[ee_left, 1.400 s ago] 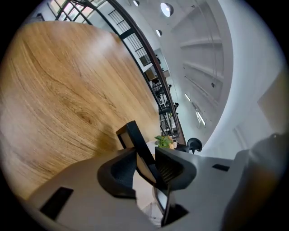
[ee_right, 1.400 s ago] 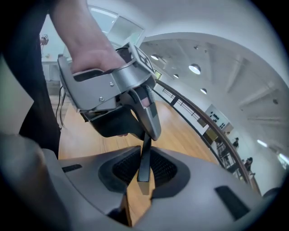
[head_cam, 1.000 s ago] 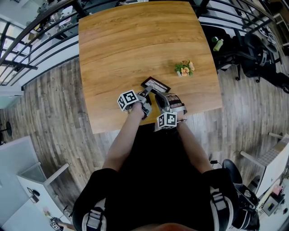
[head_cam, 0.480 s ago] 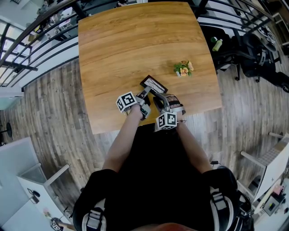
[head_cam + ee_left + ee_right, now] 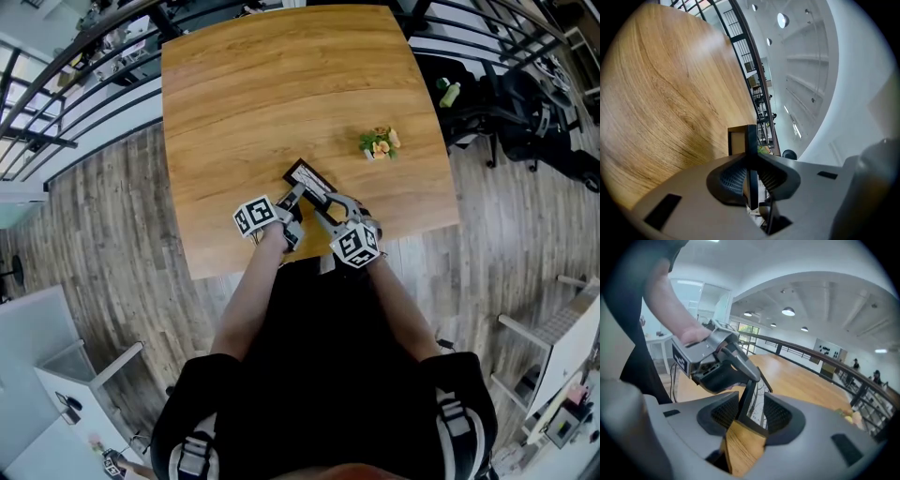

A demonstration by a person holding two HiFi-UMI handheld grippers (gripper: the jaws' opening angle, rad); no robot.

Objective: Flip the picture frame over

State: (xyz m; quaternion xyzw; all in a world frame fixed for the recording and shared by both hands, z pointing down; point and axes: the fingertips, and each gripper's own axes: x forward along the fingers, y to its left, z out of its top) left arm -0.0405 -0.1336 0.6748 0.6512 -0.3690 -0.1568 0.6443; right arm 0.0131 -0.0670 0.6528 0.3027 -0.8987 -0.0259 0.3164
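At the near edge of a wooden table, two hand-held grippers meet on a dark picture frame tipped up off the top.

Left gripper is clamped on the frame's edge. Right gripper has just been opening its jaws, which stand apart with the frame between them. A small flower posy sits well apart to the right, black railing rings the far side, and a green bottle lies among black bags off the right edge. From the head view the frame is a dark sliver. The left gripper view shows it edge-on with a pale brown panel, and the right gripper view shows a line drawing under glass and a hand gripping the left tool.
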